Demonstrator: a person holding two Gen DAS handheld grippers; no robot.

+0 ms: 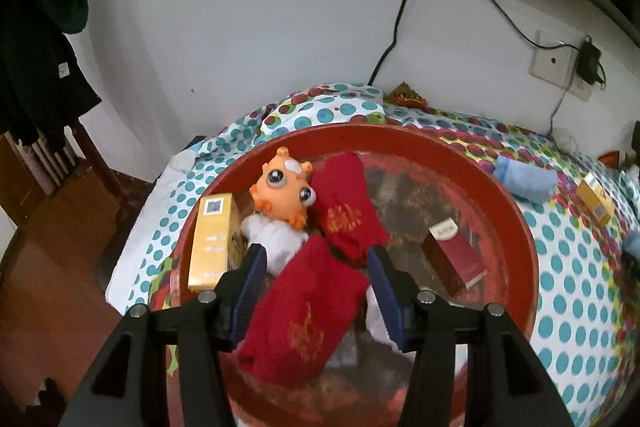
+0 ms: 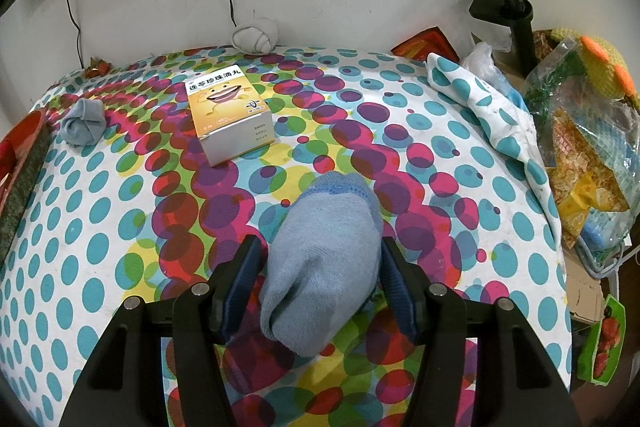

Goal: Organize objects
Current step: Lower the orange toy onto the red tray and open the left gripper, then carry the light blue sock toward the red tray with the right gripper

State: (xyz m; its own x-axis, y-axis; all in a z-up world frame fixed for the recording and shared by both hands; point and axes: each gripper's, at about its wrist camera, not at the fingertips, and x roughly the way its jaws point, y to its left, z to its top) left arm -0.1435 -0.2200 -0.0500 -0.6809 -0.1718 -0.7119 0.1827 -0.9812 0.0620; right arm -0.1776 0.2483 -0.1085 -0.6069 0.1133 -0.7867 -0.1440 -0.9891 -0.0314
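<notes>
In the left wrist view a round red basin (image 1: 516, 211) holds a yellow box (image 1: 212, 239), an orange toy with a white body (image 1: 284, 193), two red socks (image 1: 348, 215), a dark red cigarette pack (image 1: 456, 255) and a white sock (image 1: 378, 323). My left gripper (image 1: 316, 259) is open above the nearer red sock (image 1: 308, 311), which lies between its jaws. In the right wrist view my right gripper (image 2: 318, 259) is open around a rolled light blue sock (image 2: 324, 267) on the dotted cloth, the right pad (image 2: 394, 279) touching it.
A yellow medicine box (image 2: 230, 115), a grey-blue sock ball (image 2: 82, 123) and a white sock ball (image 2: 254, 37) lie on the dotted tablecloth (image 2: 460, 187). Bags of snacks (image 2: 580, 147) and a black clamp stand (image 2: 508, 3) crowd the right edge. Wall sockets with cables are behind.
</notes>
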